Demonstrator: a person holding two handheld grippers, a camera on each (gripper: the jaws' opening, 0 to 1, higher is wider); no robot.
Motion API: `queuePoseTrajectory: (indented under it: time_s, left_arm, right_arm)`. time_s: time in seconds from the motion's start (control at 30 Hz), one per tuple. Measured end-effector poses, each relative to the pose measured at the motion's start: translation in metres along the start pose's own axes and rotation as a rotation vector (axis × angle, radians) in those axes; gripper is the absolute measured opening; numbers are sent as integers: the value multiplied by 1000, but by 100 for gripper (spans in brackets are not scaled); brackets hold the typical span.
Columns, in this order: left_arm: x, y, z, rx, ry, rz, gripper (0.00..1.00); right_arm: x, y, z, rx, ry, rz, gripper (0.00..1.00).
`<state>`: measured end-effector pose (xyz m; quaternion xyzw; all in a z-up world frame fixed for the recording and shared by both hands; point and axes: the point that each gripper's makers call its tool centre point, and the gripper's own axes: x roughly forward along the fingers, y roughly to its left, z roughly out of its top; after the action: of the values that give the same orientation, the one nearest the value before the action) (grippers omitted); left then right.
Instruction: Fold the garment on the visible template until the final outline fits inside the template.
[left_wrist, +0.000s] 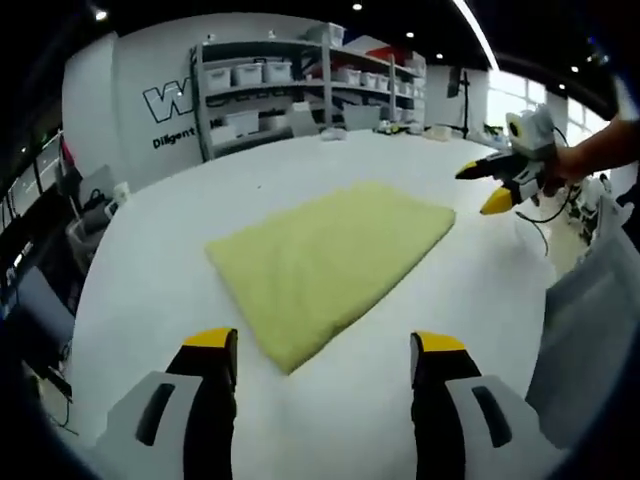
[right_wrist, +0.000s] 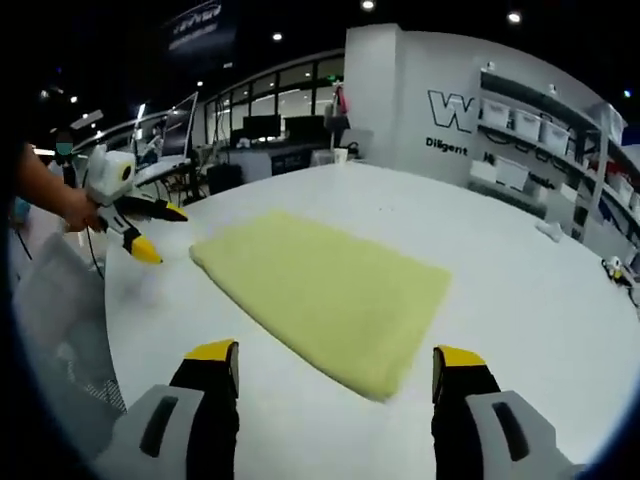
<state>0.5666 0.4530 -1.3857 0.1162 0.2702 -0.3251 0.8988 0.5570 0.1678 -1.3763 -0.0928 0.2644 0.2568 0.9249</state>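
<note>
The garment (left_wrist: 335, 265) is laid flat on the surface (left_wrist: 150, 270), folded into a rectangle, near the middle. In the left gripper view, the left tool (left_wrist: 325, 352) is held above the near edge of the surface, its jaws set wide apart, just short of the garment's near corner. The right tool (left_wrist: 487, 185) is seen to the far right of the garment, apart from it, its jaws parted. Shelving (left_wrist: 300, 80) is placed behind the surface's far edge. In the right gripper view, the right tool (right_wrist: 335, 360) is held before the garment (right_wrist: 325, 295), with the left tool (right_wrist: 150, 230) at the left.
</note>
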Motion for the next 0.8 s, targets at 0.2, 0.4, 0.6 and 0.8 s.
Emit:
queuePoseTrajectory:
  time_s: [0.2,0.4,0.6,0.8]
  left_arm:
    - [-11,-6,-3,-41,-4,32,81]
    - [-16,-12,-8,-93,-13,41,92]
    - [-15,-17,-21,-80,19,45,99]
    - [-20,-14,-21,-111,8,63,99]
  right_arm:
    - [-10,6,-4,29,-9,-19,91]
    - [-19,10,-4,50,-24,-34,99]
    - [-19,11,-14,56,-12,-39,99]
    - [-20,11,-19,47,-5,-38,99]
